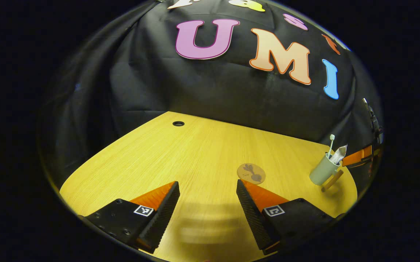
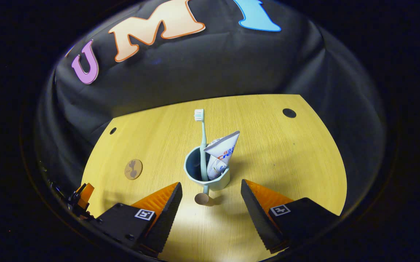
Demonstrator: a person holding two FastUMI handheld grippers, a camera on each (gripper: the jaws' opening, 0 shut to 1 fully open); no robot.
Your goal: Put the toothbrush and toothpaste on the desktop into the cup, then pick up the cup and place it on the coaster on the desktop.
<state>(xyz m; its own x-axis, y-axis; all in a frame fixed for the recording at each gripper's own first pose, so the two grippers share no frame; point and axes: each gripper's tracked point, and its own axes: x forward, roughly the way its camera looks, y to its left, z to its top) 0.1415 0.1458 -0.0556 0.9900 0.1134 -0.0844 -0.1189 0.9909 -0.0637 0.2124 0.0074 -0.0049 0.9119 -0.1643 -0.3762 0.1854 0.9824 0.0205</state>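
A pale green cup [image 2: 210,178] stands upright on the wooden desk [image 2: 275,156], with its handle knob [image 2: 202,199] pointing back at me. Inside it stand a toothbrush [image 2: 202,145], bristles up, and a white toothpaste tube [image 2: 222,151]. My right gripper [image 2: 210,185] is open just short of the cup, its fingers level with the cup's near side and apart from it. The round brown coaster [image 1: 251,173] lies bare, just beyond my open, empty left gripper [image 1: 208,202]. In the left gripper view the cup [image 1: 324,169] stands far right of the coaster.
The desk has round cable holes [image 2: 289,112] [image 1: 178,123] near its back edge, against the black cloth wall. The left gripper [image 2: 82,194] shows at the desk's lower left in the right gripper view, left of the coaster [image 2: 133,169].
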